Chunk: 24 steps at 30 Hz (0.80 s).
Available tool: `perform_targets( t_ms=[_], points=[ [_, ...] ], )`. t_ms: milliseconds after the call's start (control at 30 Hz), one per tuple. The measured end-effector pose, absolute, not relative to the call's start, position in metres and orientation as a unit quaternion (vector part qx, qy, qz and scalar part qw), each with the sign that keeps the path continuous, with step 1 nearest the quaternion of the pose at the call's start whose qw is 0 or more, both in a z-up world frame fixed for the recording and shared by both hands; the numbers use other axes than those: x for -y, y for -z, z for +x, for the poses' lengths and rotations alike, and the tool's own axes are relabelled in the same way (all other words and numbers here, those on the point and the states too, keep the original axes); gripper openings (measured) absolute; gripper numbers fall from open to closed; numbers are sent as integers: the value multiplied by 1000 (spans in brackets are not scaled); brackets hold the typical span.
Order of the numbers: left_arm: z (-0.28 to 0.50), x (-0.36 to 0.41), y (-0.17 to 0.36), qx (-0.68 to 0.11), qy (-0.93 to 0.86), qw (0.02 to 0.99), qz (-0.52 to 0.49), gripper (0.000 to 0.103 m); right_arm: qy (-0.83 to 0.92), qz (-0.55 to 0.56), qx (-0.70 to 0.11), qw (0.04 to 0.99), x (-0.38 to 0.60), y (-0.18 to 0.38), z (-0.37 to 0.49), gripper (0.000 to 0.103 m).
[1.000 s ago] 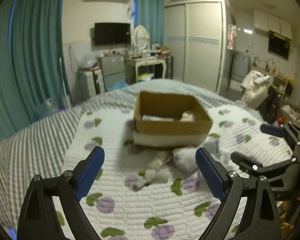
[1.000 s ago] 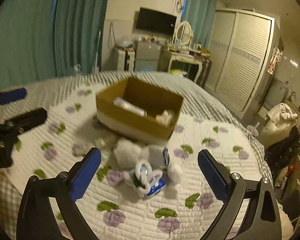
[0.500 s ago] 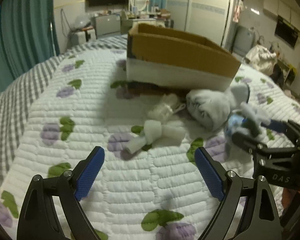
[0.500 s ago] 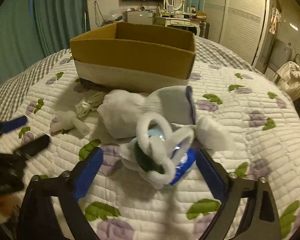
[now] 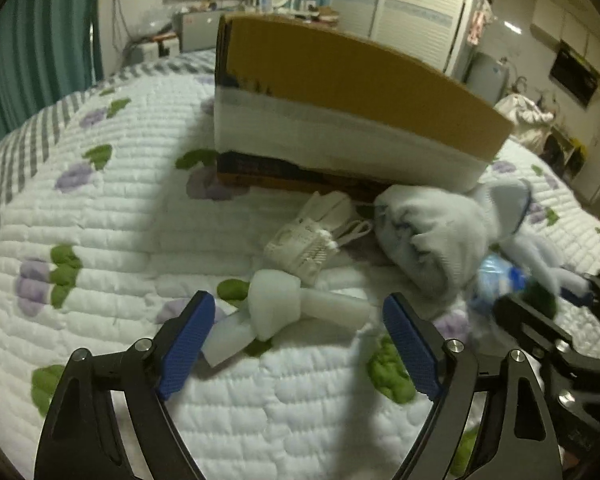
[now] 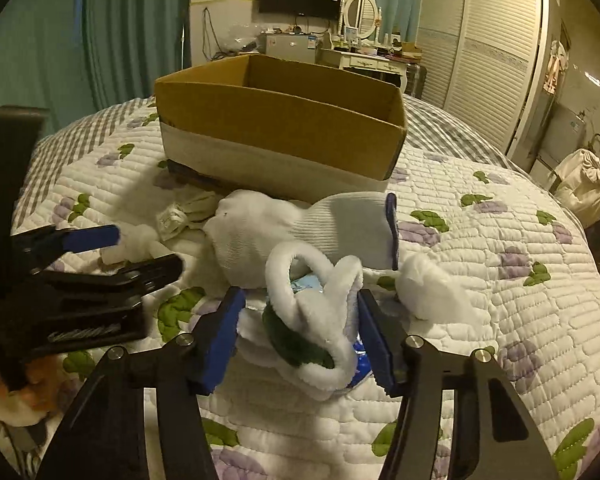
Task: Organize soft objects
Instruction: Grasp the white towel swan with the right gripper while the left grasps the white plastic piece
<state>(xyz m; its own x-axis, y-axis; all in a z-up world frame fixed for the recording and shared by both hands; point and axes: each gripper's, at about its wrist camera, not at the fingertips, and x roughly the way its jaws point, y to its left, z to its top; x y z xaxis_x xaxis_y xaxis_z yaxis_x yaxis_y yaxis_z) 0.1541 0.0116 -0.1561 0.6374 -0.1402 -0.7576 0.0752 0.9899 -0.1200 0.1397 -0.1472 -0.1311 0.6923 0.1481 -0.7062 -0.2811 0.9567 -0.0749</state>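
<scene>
While both grippers work the quilt point(image 6: 500, 240), soft items lie by the cardboard box point(image 6: 280, 120).
Left gripper point(image 5: 296, 322) spread around a knotted white cloth point(image 5: 284, 308); right gripper point(image 6: 302, 322) pinching a fluffy white bundle point(image 6: 316, 320).

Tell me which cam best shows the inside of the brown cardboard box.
Right wrist view: the brown cardboard box shows its open top and inner walls, though not its floor. The left wrist view, lower down, shows only the box's outer side.
</scene>
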Motion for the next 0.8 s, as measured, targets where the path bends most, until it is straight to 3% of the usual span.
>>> perform_targets(
  t_ms=[100,200,267,400,467,800],
  points=[
    [155,-11,164,-434,53,899,-29,79,-117,-92,-377,914,146,133,140,57],
    [147,-10,161,-430,51,901,-13,59,-117,-91,-375,915,147,133,139,57],
    [143,-13,159,-430,55,901,-22,51,-119,-91,-373,916,147,132,138,57],
    [141,-27,156,-432,42,900,-35,22,-123,-92,-375,914,146,133,136,57],
    [141,-34,155,-432,46,899,-49,17,-125,-94,-376,913,144,134,135,57],
    [132,-32,144,-420,47,905,-51,11,-127,-92,-369,916,147,128,130,57]
  ],
)
